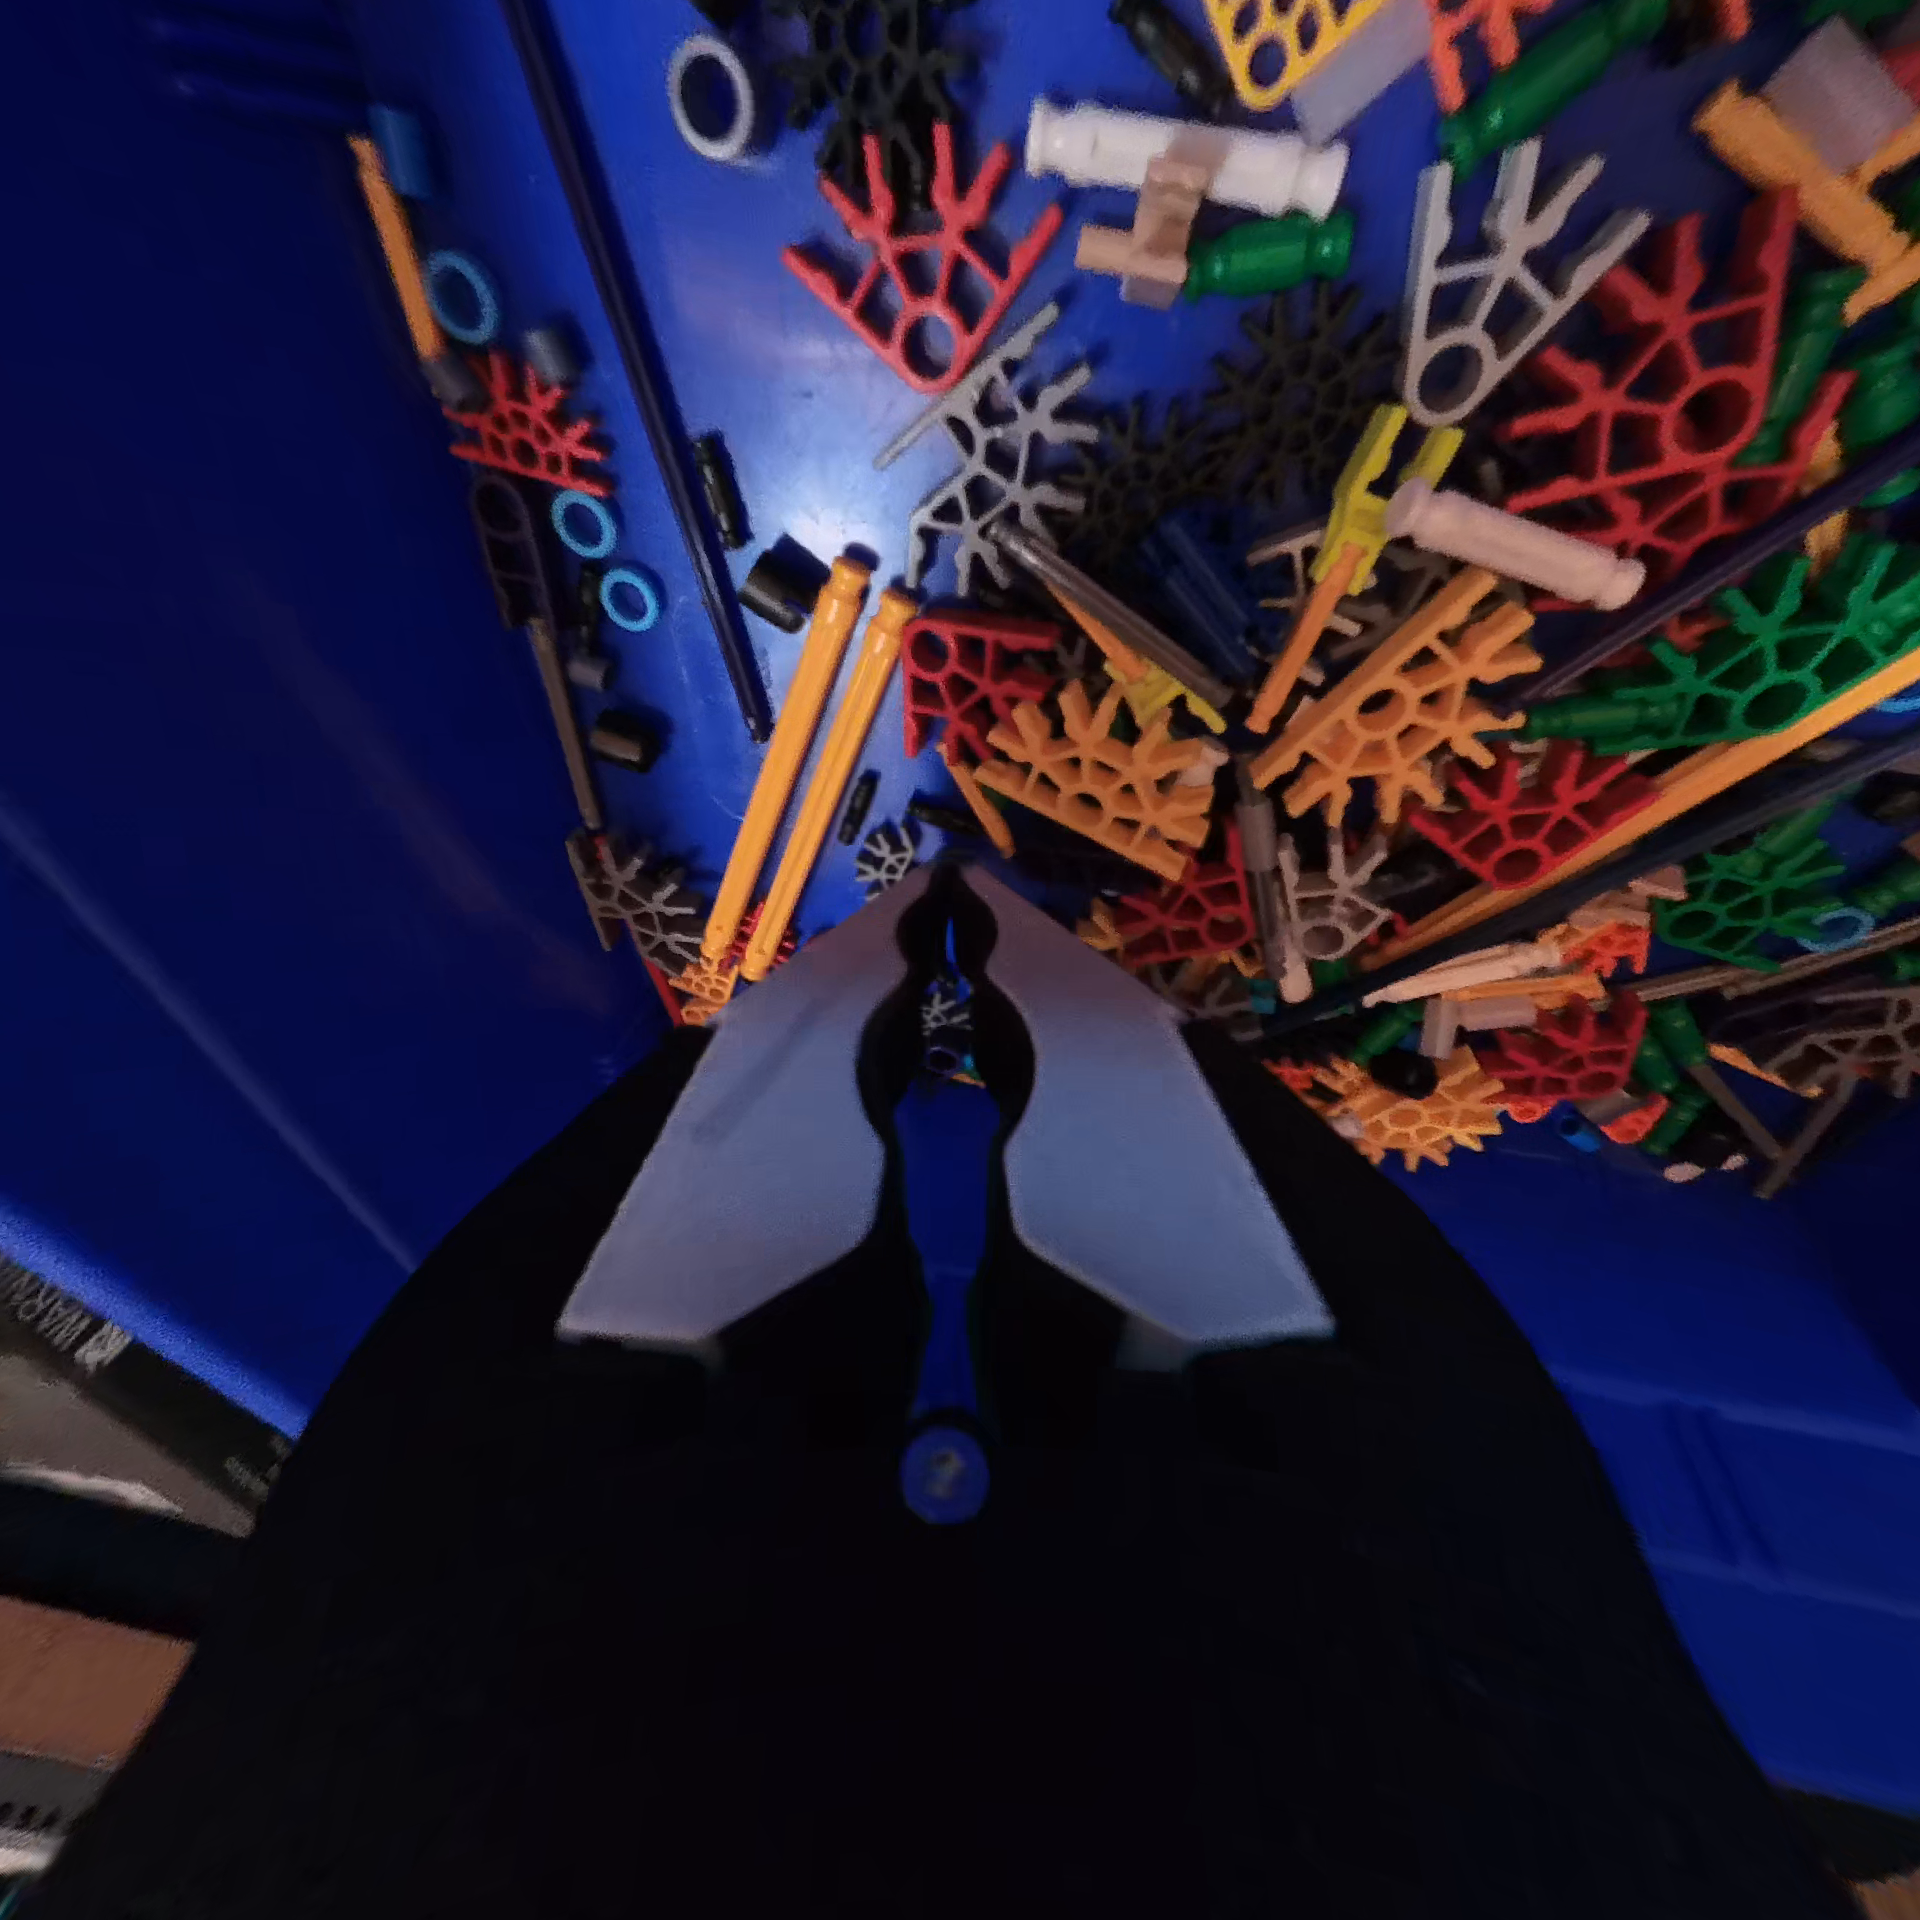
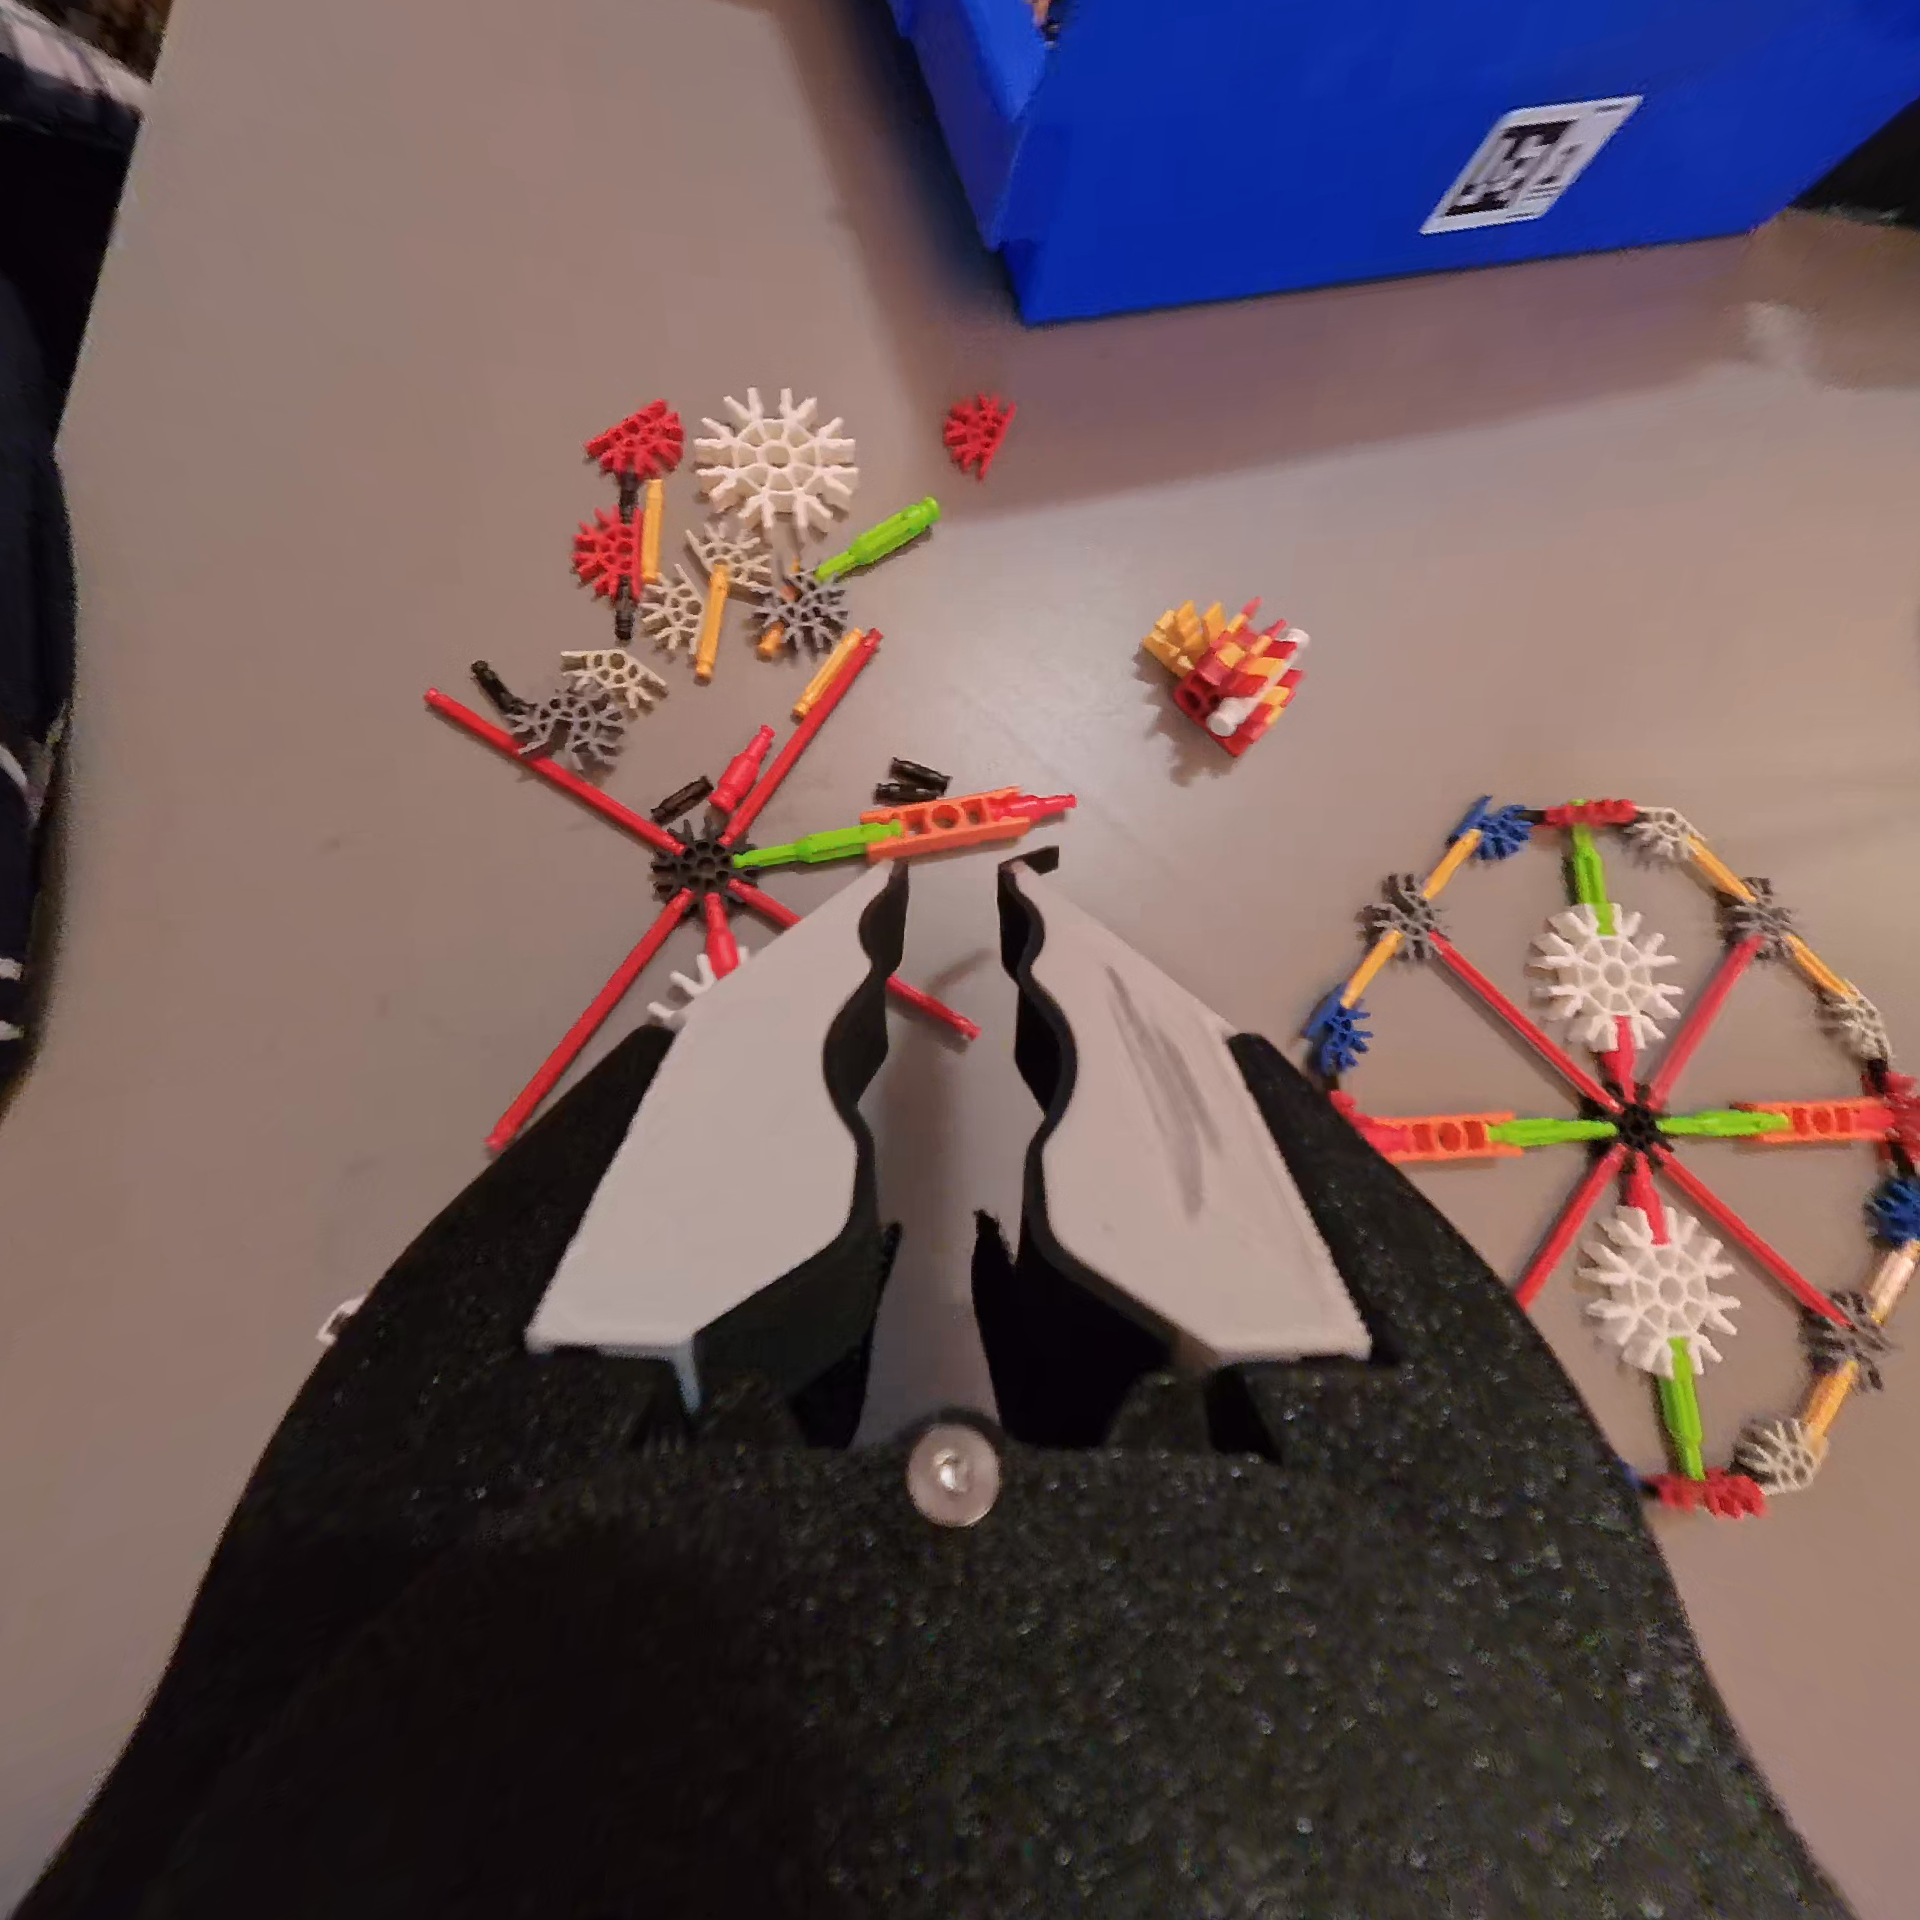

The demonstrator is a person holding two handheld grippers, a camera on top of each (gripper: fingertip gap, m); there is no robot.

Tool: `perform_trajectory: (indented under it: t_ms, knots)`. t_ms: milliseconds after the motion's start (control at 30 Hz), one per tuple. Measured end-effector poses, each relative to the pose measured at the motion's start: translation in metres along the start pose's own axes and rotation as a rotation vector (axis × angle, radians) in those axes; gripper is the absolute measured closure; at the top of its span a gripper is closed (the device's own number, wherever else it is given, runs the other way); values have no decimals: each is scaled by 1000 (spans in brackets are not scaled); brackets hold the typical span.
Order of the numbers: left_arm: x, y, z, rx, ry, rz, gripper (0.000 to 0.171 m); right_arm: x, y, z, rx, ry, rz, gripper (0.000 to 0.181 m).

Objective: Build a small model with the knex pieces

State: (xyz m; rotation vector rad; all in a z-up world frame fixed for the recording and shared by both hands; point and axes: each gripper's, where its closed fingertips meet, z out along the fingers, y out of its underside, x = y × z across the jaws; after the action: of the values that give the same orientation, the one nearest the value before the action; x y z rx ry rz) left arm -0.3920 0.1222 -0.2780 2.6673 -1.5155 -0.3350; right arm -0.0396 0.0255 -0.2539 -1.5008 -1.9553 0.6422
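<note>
Closed tip to tip, the left gripper (image 1: 948, 883) hung inside the blue bin (image 1: 260, 831), a small dark connector (image 1: 943, 1013) lodged between its fingers, two yellow rods (image 1: 805, 769) just ahead. Slightly parted and empty, the right gripper (image 2: 951, 868) hovered over the table (image 2: 364, 312), near the orange connector (image 2: 951, 818) of a half-built spoked hub (image 2: 698, 864); a finished wheel (image 2: 1631, 1127) lay to the right.

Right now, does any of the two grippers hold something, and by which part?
The left gripper is shut inside the blue bin, and no piece shows at its tips. The right gripper is open over the table, holding nothing.
</note>
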Motion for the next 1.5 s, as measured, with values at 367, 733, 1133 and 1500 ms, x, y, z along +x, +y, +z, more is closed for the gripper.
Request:
perform_trajectory:
  t_ms: [367, 733, 1133, 1500]
  knots:
    - [-7, 10, -11, 48, -11, -58, 160, 45, 15, -23, 27, 149, 148, 164]
    - [6, 20, -13, 31, 67, -59, 152, 47, 14, -25, 42, 156, 156, 164]
    - [-6, 9, 5, 19, 45, -57, 130, 44, 14, -22, 37, 140, 145, 164]
    - [3, 3, 5, -12, 108, -11, 150, 41, 14, -20, 33, 129, 138, 164]
